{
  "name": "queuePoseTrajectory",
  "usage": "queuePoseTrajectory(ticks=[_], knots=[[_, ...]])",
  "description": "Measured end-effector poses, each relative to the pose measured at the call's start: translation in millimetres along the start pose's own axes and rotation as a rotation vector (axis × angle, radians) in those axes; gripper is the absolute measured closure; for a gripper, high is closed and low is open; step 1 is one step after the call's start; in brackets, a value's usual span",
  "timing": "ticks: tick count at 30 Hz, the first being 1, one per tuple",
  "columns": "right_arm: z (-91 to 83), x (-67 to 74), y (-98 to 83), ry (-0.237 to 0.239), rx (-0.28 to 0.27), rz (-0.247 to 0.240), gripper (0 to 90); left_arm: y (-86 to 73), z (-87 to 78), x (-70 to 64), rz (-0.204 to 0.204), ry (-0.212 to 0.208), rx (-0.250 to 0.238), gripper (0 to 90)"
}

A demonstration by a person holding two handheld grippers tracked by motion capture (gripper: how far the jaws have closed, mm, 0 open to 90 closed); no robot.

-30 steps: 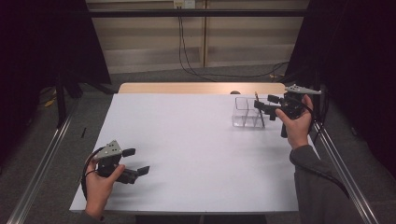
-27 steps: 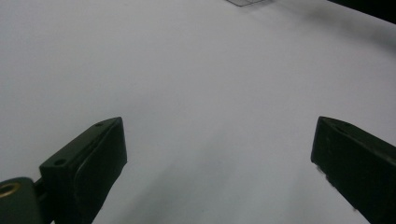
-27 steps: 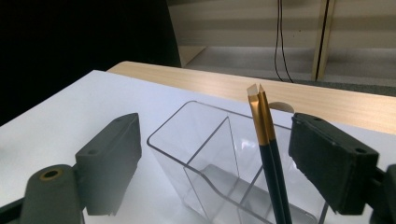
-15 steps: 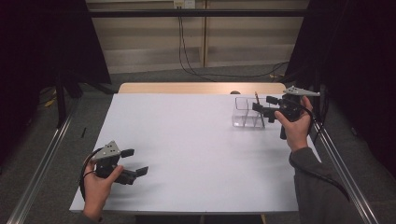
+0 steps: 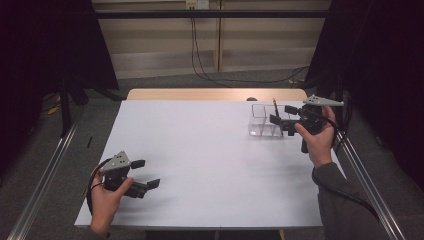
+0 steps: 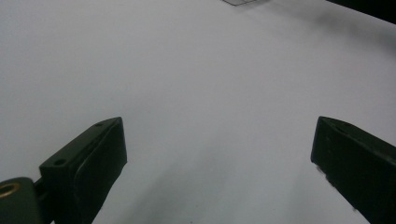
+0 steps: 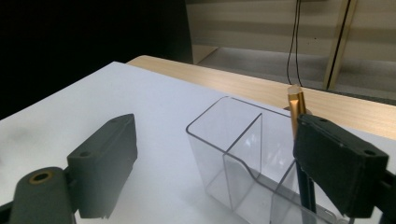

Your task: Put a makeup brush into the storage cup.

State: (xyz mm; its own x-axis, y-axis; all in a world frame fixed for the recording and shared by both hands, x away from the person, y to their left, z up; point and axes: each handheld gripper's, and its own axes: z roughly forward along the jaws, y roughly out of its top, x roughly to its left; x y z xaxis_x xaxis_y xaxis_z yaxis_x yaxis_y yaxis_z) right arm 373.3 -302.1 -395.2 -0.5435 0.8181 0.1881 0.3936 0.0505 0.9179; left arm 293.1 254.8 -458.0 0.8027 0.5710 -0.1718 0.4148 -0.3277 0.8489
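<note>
High view: right gripper, jaws just widening around nothing, beside the clear plastic divided organiser where a black gold-tipped pen stands, apparently delivered; left gripper gapes idle.

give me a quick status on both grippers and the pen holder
Left gripper open, idle over bare table. Right gripper open beside clear organizer, jaws just widened, nothing between. Pen upright inside. Nothing in the way.

High view overlooks the table; gripper views skim it closely.
</note>
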Motion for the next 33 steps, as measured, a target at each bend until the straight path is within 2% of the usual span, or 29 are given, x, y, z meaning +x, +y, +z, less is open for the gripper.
queuePoseTrajectory(ticks=[6, 13, 14, 15, 24, 33], knots=[[-1.3, 6.2, -2.3, 0.033, 0.005, -0.011, 11.2, 0.1, 1.1, -0.4, 0.004, -0.004, 0.0, 3.3], [-1.2, 14.5, -7.2, 0.099, 0.041, -0.072, 9.0, 0.6, 0.9, -1.2, 0.005, -0.008, -0.003, 3.3], [-1.3, 16.3, -8.0, 0.09, 0.041, -0.079, 9.0, 0.6, 1.0, -1.2, 0.004, -0.009, -0.003, 3.3], [-1.0, 17.5, -8.4, 0.104, 0.04, -0.08, 8.9, 0.6, 1.1, -1.1, 0.007, -0.007, -0.002, 3.3], [-1.5, 28.1, -12.4, 0.129, 0.065, -0.12, 8.4, 0.8, 1.3, -1.6, 0.007, -0.005, 0.002, 3.3], [-1.5, 36.1, -19.2, 0.157, 0.065, -0.124, 8.4, 0.4, 1.3, -0.9, 0.007, -0.008, -0.002, 3.3]])
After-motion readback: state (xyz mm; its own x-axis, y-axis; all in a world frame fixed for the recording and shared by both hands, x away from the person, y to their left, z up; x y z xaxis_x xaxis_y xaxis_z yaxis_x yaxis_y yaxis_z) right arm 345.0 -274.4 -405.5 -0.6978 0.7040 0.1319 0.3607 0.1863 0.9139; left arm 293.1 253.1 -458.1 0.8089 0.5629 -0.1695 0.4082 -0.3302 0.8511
